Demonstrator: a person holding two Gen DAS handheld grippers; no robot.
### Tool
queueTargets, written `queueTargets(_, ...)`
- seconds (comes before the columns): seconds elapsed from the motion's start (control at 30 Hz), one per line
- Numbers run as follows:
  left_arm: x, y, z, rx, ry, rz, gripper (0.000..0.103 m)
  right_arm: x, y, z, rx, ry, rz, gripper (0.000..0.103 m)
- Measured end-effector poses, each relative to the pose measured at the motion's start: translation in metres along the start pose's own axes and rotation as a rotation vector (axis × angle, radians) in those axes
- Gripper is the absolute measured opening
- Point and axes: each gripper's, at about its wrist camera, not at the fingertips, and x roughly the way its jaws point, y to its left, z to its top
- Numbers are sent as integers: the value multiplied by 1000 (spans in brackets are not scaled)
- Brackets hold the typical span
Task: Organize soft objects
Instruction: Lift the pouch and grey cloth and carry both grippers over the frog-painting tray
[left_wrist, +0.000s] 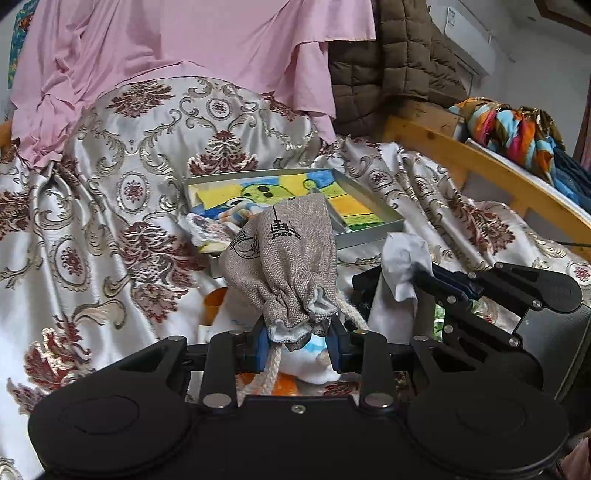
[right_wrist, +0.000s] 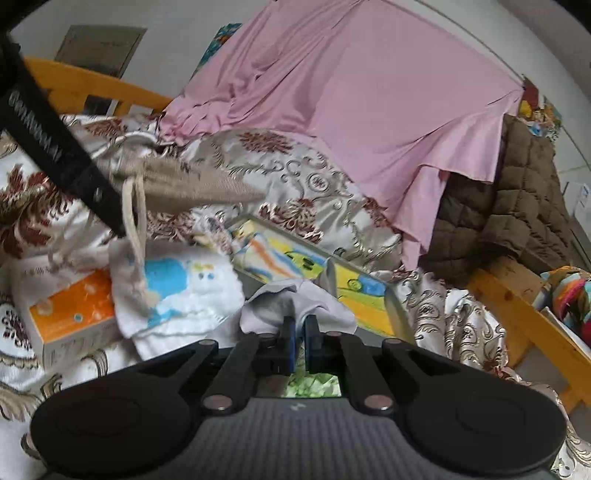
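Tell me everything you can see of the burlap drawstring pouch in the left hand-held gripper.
The burlap pouch is small, beige-grey coarse weave, printed with black line drawings and a character. Its gathered mouth shows a white lining and points down, clamped between the blue pads of the left hand-held gripper; the body stands up, slightly slumped. A cream drawstring cord hangs below. It is held above the grey tray.
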Motion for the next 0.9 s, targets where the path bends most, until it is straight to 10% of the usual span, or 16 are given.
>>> queueTargets(0.53, 3, -5, 37, -91, -187, -65, 33, -12, -29, 22, 94, -77, -89, 5)
queueTargets(0.9, 73, 11, 108, -75, -220, -79, 33, 13, -76, 52, 151, -80, -146, 5)
